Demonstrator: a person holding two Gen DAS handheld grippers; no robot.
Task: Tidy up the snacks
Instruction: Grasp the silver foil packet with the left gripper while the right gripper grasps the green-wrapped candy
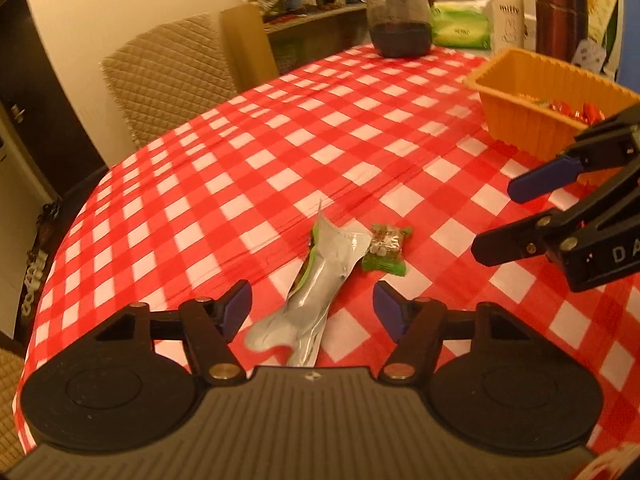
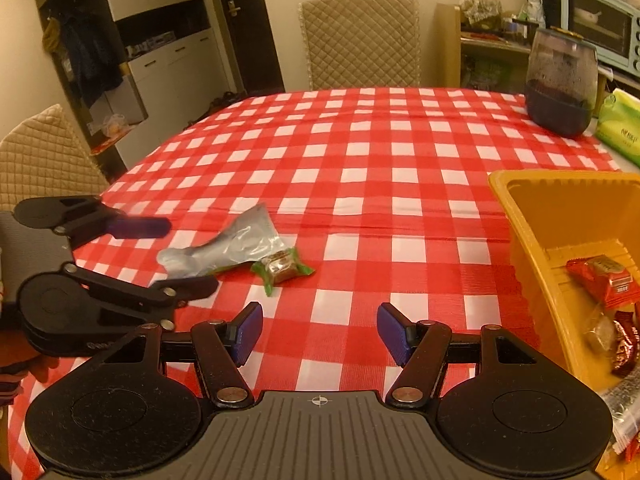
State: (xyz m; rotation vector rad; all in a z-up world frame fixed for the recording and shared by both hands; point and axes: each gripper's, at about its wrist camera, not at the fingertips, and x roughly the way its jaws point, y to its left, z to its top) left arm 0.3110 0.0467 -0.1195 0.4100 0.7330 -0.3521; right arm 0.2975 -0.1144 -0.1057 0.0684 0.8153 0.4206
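Your left gripper (image 1: 312,312) stands with its blue pads parted and nothing pressed between them. The crumpled silver foil wrapper with a green edge (image 1: 308,300) lies on the cloth in the gap, its near end running under the gripper's body, but neither pad touches it. From the right wrist view the left gripper (image 2: 180,256) sits at the wrapper's near, crumpled end, one finger on either side, so it is plainly the closer hand to this piece.

The wrapper's long axis runs away from your left gripper, tilting a little to the right as it goes, almost in line with the fingers. That is the relation the grasp turns on: the pads would close across the narrow width of the wrapper, which looks right to me, though limp foil may flatten and slip rather than lift.

Just beside the wrapper's far end, touching or nearly so, lies a small brown candy in a clear wrapper with green twisted ends (image 1: 385,254).

Your right gripper (image 2: 320,334) is also released, its pads apart over bare red-and-white checked tablecloth (image 2: 360,152). The candy (image 2: 282,269) lies ahead of it and to its left, clear of the pads.

The orange plastic bin (image 2: 520,216) stands to the right of your right gripper, already holding several red-wrapped snacks (image 2: 608,280). I judge both loose pieces belong there, so the right hand has the shorter carry.
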